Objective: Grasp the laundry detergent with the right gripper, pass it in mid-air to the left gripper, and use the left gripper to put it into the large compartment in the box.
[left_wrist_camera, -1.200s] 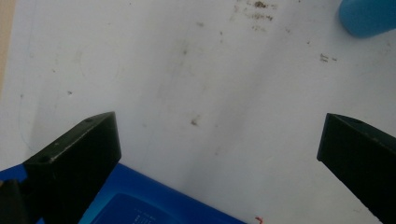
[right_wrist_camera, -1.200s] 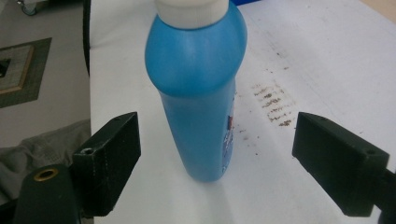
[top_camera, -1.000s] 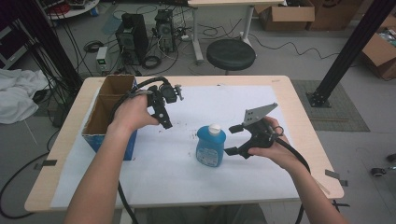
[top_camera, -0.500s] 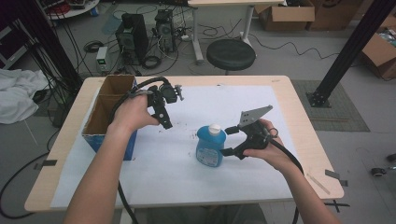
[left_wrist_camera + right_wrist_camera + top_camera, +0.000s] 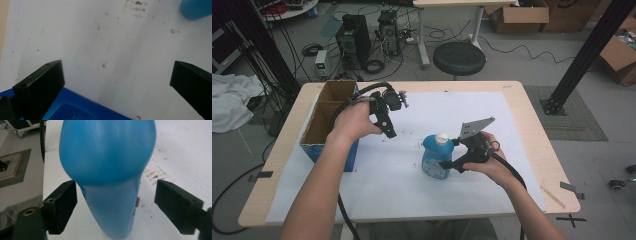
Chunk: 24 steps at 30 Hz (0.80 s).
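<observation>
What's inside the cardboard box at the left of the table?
The box is open-topped with two compartments. The high view shows bare brown inner walls and nothing sticking up. The floor of the near compartment is hidden behind its blue front wall and the left forearm, so small contents cannot be ruled out.

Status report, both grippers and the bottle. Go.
Right gripper closing around bottle, pads not yet touching. Left gripper open, held above the sheet by the box. Bottle upright. Nothing in the way.
</observation>
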Available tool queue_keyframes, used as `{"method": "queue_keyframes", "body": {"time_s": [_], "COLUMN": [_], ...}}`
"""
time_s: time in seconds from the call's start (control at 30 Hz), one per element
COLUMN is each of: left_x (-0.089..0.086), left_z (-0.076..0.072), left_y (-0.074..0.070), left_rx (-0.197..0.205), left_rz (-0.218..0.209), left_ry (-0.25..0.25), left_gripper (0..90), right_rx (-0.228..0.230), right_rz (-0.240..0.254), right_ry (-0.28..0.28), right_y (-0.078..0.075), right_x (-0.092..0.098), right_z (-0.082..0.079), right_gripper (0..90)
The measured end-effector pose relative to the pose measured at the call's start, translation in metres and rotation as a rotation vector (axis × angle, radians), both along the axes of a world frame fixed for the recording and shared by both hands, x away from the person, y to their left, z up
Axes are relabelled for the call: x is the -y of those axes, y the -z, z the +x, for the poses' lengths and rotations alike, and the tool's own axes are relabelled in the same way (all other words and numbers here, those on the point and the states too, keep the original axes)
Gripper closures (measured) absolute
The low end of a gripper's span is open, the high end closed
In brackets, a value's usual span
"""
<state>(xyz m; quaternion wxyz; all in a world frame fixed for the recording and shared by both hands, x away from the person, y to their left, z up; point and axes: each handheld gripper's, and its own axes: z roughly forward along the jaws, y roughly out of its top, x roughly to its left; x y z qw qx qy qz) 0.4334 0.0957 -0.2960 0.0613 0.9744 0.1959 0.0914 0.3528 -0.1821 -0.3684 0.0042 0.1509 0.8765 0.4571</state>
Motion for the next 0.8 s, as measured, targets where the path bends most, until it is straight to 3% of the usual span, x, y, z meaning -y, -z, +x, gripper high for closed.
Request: {"method": "queue_keyframes", "body": {"time_s": [0.57,0.73,0.8], "left_x": [0.001,0.000,0.000], "left_z": [0.000,0.000,0.001], "left_y": [0.000,0.001,0.001], "left_rx": [-0.002,0.001,-0.001], "left_rz": [0.004,0.000,0.002], "left_ry": [0.004,0.001,0.002], "left_gripper": [0.1,0.1,0.1], "right_rx": [0.018,0.041,0.074], "right_rz": [0.027,0.023,0.017], "right_ry": [0.011,0.022,0.029], "right_y": [0.007,0.009,0.008], "right_x": [-0.015,-0.016,-0.015], "right_z": [-0.002,-0.002,-0.004], "right_gripper": [34.4,39.3,41.4]}}
